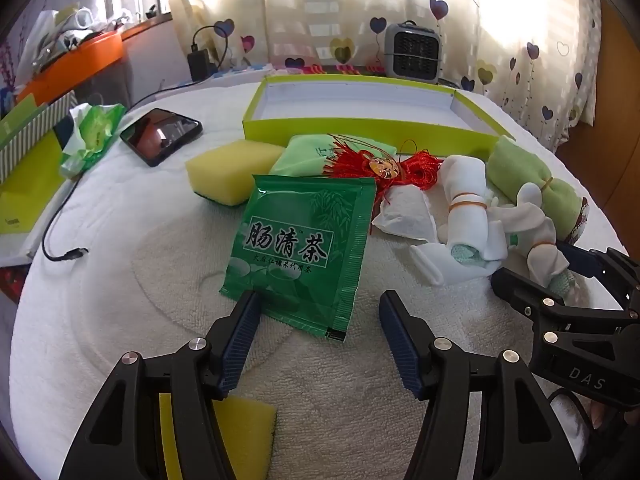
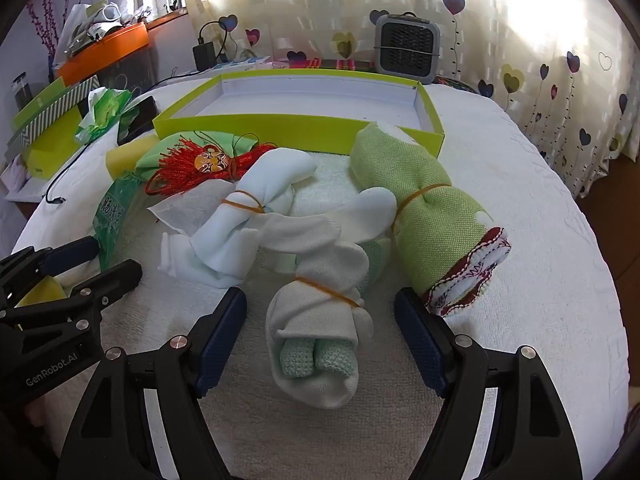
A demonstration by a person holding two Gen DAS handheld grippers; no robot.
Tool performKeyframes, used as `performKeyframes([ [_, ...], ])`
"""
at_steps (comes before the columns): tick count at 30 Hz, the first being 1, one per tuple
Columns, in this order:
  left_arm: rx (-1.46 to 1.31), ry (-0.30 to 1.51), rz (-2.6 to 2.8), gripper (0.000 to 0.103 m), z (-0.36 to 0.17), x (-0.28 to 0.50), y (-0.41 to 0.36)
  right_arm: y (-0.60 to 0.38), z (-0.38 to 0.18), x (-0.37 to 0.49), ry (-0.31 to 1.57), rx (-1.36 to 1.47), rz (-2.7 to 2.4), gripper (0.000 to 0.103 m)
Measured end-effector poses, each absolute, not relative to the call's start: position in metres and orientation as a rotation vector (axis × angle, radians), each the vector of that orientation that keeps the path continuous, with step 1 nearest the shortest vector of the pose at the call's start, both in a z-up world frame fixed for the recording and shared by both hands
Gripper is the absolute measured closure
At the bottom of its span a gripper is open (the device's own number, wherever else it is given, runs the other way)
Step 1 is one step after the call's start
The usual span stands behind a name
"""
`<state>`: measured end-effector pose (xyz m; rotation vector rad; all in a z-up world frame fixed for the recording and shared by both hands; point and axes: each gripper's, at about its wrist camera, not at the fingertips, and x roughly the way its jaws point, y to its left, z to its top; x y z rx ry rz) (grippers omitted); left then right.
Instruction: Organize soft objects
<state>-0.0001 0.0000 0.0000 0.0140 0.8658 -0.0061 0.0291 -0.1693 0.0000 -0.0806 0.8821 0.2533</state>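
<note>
Left tongs (image 1: 320, 344) gape over a green tea packet (image 1: 300, 248); right tongs (image 2: 320, 340) straddle, ungripped, a banded sock bundle (image 2: 320, 320).

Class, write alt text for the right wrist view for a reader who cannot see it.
The right gripper, jaws open, straddles a white sock roll on a white towel. Behind lie a green cloth roll and an open green box.
</note>
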Motion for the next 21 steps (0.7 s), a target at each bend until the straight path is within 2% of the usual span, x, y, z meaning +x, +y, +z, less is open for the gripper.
performKeyframes([
  [21, 0.008, 0.863, -0.005, 0.041, 0.0000, 0.0000, -0.0002, -0.1696, 0.0003, 0.0290, 0.882, -0.080, 0.254, 0.026],
])
